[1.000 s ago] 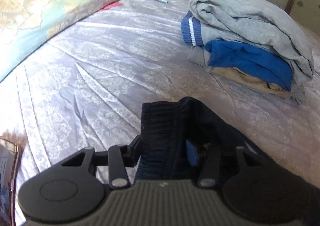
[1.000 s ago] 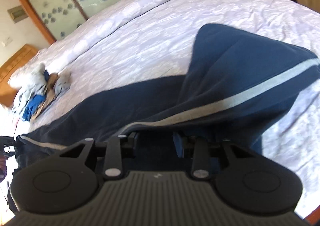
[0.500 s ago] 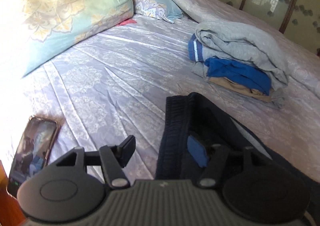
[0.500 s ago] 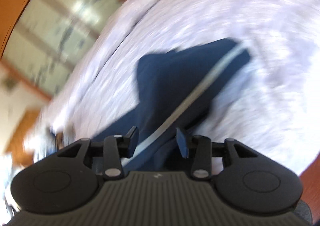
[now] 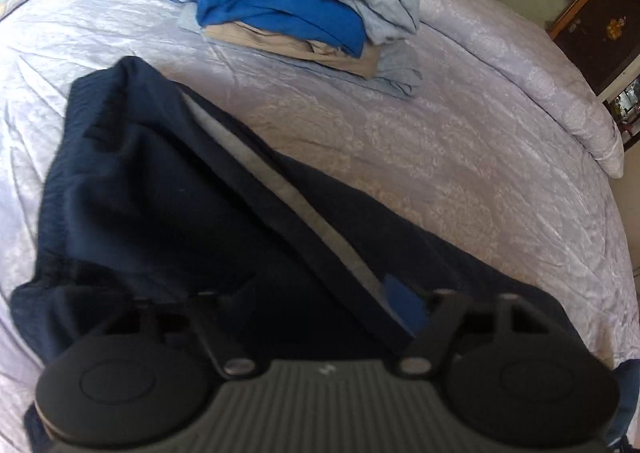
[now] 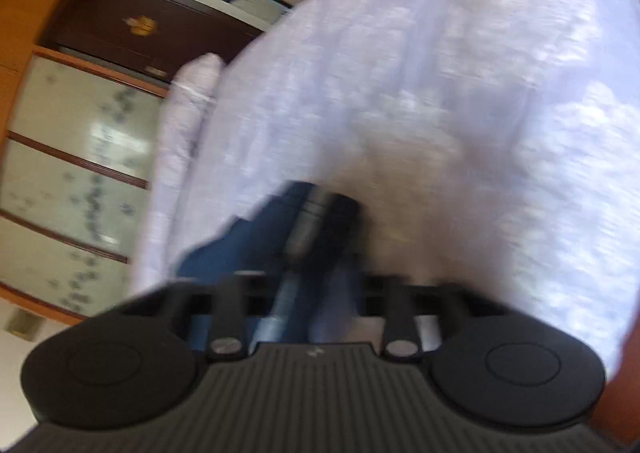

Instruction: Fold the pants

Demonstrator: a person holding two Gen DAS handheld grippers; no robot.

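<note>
Though blur hides its tips, the right hand-held gripper [image 6: 316,221] seems clamped on the navy pants [image 6: 256,237].

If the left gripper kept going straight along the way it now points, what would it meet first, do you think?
Most likely the dark pants: the left gripper, its jaws closing, looks down onto that cloth, which lies directly ahead on the bed. The clothes pile is further on; depth is hard to judge.

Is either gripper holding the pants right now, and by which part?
The right gripper looks shut on the navy pants near the grey side stripe, though it is blurred. The left gripper is closing over them; grip unclear.
</note>
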